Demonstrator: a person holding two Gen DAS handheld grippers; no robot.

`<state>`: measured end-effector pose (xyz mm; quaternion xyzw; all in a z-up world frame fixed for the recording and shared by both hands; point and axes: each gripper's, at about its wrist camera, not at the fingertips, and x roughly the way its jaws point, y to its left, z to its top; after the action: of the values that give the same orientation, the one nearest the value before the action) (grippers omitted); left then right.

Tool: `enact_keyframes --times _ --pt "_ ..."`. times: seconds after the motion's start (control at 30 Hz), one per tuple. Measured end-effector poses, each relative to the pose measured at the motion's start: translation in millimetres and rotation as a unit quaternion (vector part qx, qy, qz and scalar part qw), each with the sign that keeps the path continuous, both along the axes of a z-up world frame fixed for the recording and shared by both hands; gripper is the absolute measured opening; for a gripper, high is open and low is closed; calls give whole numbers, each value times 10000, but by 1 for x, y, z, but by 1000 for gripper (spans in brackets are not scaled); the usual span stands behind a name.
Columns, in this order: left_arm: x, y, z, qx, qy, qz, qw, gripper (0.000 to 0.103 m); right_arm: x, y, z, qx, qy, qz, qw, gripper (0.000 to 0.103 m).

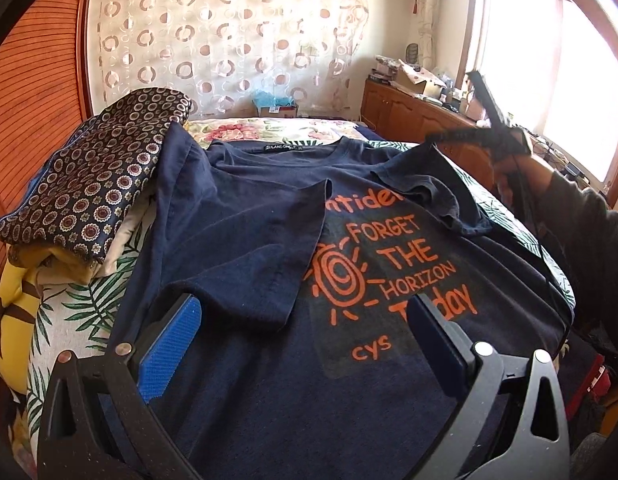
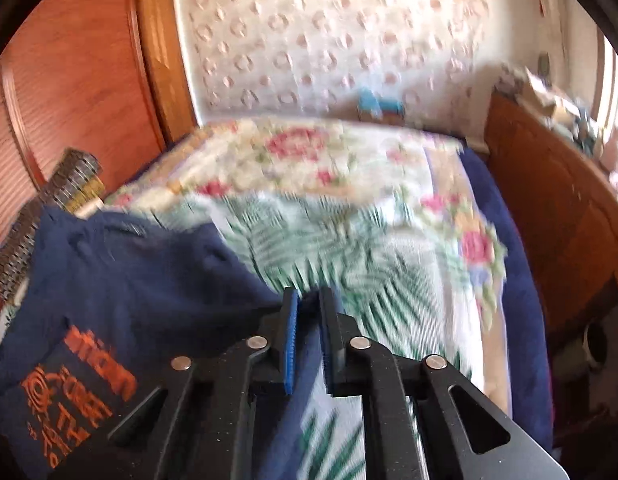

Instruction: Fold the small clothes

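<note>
Navy T-shirt (image 1: 269,248), orange print "FORGET THE HORIZON Today", lies chest-up on the bed (image 2: 349,208), over the leaf-and-flower bedspread. All positions below are given relative to the shirt.

Left tongs (image 1: 305,320): spread wide, nothing between the blue pads, hovering above the lower front of the shirt. No contact with the cloth that I can see.

Right tongs (image 2: 309,300): closed on a pinch of navy cloth. In the left wrist view this grip sits at the shirt's shoulder/sleeve on the print side, raised off the bed. The right wrist view is motion-blurred, so the exact spot on the seam is not readable.

State of fold:
- One sleeve (image 1: 293,216) is already laid inward across the chest, its cuff touching the edge of the print.
- The opposite sleeve (image 1: 437,200) is bunched and partly turned in, not flat.
- Body is unfolded; the hem runs out of frame below the left tongs.

Judgement: early stage. One sleeve fold done, second in hand. Left to do: lay the second side in, then fold the body hem-to-collar.

Beside the shirt's collar end, a folded medallion-pattern cloth (image 1: 89,184) rests on a yellow bundle. The shirt's shoulder touches it.
</note>
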<state>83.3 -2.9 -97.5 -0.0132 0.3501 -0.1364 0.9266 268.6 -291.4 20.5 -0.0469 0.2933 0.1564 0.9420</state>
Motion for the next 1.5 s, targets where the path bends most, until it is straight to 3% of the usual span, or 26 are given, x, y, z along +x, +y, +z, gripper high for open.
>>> enact_keyframes --times 0.1,0.2,0.37,0.5,0.7,0.83,0.9,1.13,1.5 --pt "0 2 -1 -22 -7 34 10000 103 -10 10 16 54 -239 -119 9996 12" --pt "2 4 1 -26 -33 58 10000 103 -16 17 20 -18 -212 -174 9996 32" --pt "10 11 7 95 -170 194 9996 103 -25 16 2 -318 84 -125 9994 35" --pt "24 23 14 201 -298 366 9987 103 -27 3 -8 -212 513 -140 9984 39" --pt "64 42 25 325 -263 354 9985 103 -7 -6 -20 -239 995 -86 9947 40" --pt "97 50 30 472 -140 276 9984 103 9 -4 -20 -129 1019 -44 9947 40" --pt "111 54 30 480 -84 226 9986 98 16 -1 -17 -117 1032 -29 9946 40" --pt "152 63 25 547 292 272 9977 63 36 9 -23 -144 885 74 9959 40" --pt "206 67 24 976 528 363 9932 49 30 17 -46 -323 594 232 9974 40"
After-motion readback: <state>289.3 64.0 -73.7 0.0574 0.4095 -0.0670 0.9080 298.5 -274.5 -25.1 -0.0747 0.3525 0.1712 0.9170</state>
